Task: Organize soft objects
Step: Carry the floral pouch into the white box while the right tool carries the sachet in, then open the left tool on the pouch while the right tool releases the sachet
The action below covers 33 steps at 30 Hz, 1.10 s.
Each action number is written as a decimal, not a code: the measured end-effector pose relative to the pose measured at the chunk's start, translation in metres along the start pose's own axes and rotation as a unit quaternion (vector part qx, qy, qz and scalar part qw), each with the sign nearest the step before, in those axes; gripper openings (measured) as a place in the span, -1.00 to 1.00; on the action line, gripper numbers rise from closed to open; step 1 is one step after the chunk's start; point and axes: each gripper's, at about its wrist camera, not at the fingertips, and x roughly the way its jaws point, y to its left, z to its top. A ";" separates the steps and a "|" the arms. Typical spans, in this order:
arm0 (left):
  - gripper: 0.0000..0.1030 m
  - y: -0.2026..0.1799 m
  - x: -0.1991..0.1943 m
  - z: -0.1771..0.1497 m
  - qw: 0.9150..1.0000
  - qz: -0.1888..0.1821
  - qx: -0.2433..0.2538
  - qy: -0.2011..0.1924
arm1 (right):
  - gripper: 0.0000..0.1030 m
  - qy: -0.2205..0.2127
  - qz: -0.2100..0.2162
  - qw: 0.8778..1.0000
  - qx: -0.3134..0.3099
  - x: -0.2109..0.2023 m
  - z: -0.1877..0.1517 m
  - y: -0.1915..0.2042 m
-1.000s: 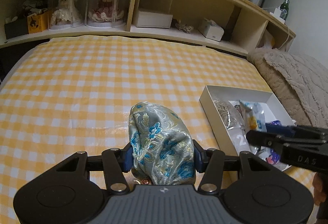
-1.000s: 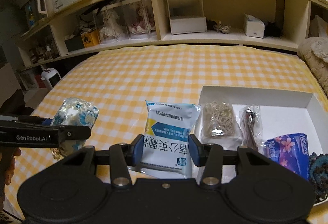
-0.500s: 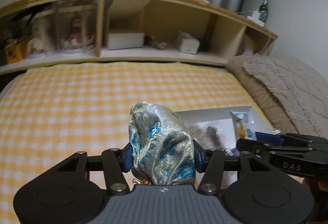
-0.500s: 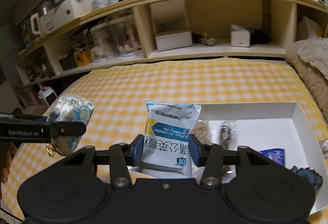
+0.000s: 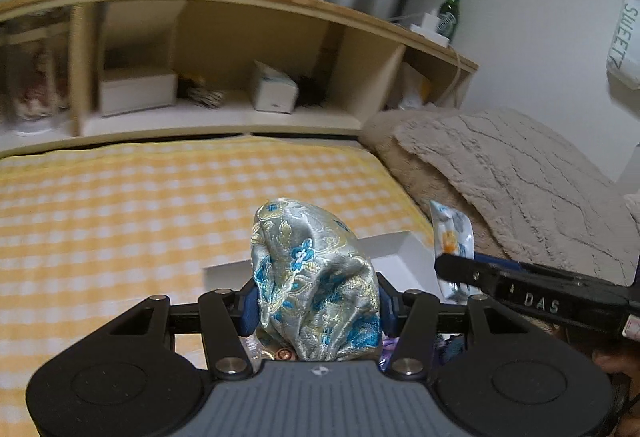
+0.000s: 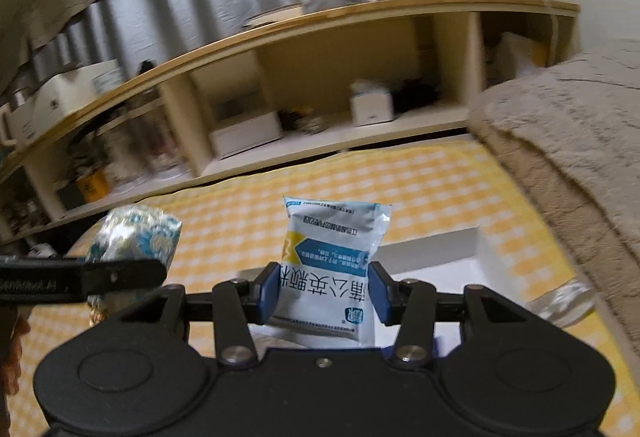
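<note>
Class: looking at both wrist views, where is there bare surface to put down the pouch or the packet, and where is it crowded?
Free: the checked bedspread between the shelf and the white box. Crowded: the blanket side, and the box beneath both tongs.

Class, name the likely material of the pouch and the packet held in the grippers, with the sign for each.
Pouch: looks like woven brocade fabric, with satin sheen and raised blue-gold florals. Packet: probably glossy plastic film, with printed text, crimped top edge and creases.
</note>
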 end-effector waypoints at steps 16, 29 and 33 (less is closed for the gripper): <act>0.07 -0.031 0.138 0.005 0.992 -0.106 -0.047 0.055 | -0.07 0.007 -0.089 0.995 0.045 0.037 0.005 -0.071; 0.08 -0.011 0.189 -0.009 0.986 -0.125 -0.083 0.074 | -0.03 0.070 -0.090 0.992 -0.054 0.094 -0.006 -0.095; 0.19 -0.008 0.203 -0.011 0.985 -0.118 -0.084 0.093 | 0.27 0.079 -0.093 0.987 -0.102 0.106 -0.016 -0.088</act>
